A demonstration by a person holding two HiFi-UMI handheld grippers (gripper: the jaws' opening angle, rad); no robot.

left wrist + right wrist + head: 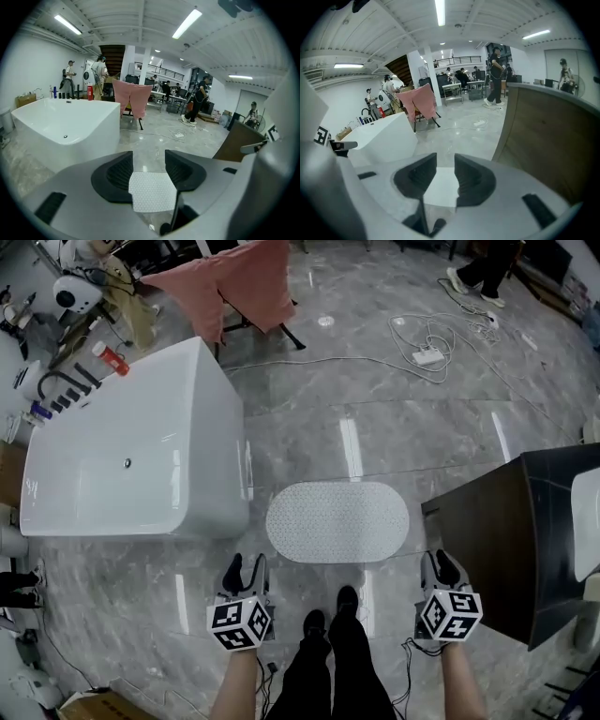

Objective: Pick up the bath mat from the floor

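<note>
Left tongs (246, 564) and right tongs (439, 562), both parted, empty; bath mat (337, 521) ahead between them.

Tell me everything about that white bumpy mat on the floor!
The bath mat is white, a long oval with rounded ends, covered in tiny dots that make it look bumpy and rubbery. It lies flat on the shiny grey marble floor, between the white bathtub and the dark cabinet, with a bit of floor showing on each side. Nothing sits on it. The left gripper and right gripper hover near its front edge, jaws apart, not touching it.
</note>
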